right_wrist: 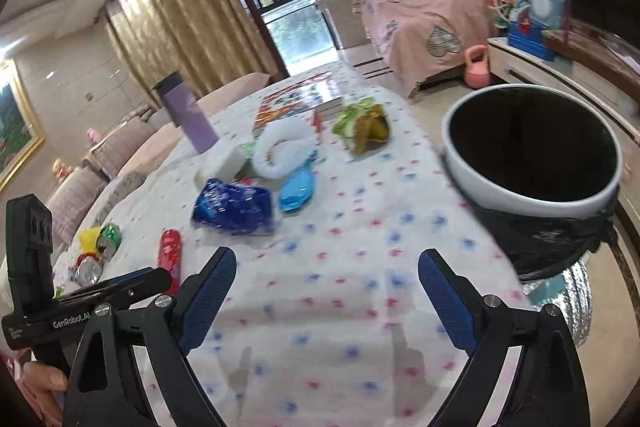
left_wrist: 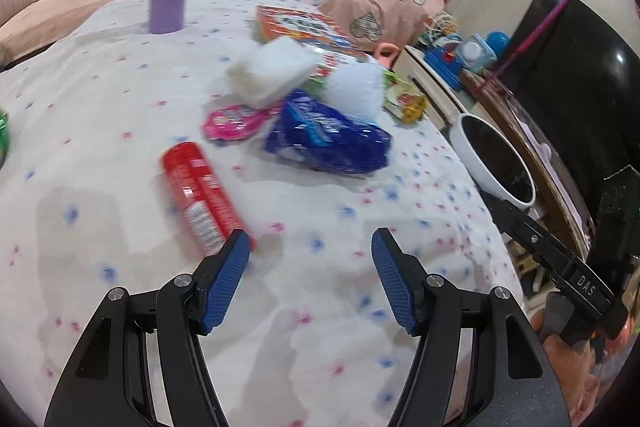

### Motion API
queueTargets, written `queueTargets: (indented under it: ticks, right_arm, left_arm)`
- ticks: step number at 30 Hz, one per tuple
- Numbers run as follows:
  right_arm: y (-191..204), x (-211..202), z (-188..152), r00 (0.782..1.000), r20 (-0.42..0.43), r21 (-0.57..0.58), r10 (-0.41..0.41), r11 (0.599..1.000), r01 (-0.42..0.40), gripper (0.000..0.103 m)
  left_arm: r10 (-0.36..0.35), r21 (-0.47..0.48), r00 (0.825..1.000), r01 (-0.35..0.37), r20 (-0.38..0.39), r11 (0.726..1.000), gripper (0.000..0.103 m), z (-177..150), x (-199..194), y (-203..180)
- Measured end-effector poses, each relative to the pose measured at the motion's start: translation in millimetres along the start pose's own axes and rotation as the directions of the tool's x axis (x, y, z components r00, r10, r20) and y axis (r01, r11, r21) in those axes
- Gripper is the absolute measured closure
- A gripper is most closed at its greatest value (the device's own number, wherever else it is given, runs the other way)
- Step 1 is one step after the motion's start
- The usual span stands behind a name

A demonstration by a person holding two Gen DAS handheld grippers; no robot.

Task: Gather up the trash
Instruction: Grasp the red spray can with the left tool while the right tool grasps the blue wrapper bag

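Two handheld grippers hover low over a table point(left_wrist: 100, 115) covered in a white cloth with blue and pink dots. The left gripper point(left_wrist: 310, 247) points forward with its blue-padded fingers point(left_wrist: 224, 287) spread apart, holding nothing. At its 11 o'clock, just past the left fingertip, a red can point(left_wrist: 198, 195) lies on its side. Farther off at 12 o'clock sit a crumpled blue wrapper point(left_wrist: 332, 143), a pink round lid point(left_wrist: 232, 121) and a white sponge block point(left_wrist: 272, 73). The right gripper point(right_wrist: 326, 275) is also level and spread wide, empty. At its 1 o'clock a white-rimmed trash bin point(right_wrist: 480, 183) lined with a black bag stands just beside the table edge. Crushed cans point(right_wrist: 102, 247) lie at 10 o'clock.
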State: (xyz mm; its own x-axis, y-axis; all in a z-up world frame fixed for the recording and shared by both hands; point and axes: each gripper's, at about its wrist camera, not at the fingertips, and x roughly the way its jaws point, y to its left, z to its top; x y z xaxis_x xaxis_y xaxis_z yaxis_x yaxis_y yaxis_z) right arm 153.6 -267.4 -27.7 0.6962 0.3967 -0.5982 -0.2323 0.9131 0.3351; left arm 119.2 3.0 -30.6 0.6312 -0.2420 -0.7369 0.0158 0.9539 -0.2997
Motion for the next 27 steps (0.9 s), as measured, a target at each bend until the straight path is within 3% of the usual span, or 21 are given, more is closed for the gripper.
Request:
queueTargets:
  ticks: [13,27]
  right_arm:
    - [45.9,33.1,7.9,0.994,-0.048,-0.150,0.103,0.983,-0.109,0.009]
    - [81.1,90.9,35.2,0.975,-0.152,-0.383,0.160,0.900,-0.208,0.009]
  left_arm:
    - [0.044,-0.146,0.998,-0.050,-0.039,0.988,0.038,3.7,2.5,54.3]
    - [0.030,-0.173,0.994,-0.049,-0.109,0.984,0.038,16.6,31.0,67.3]
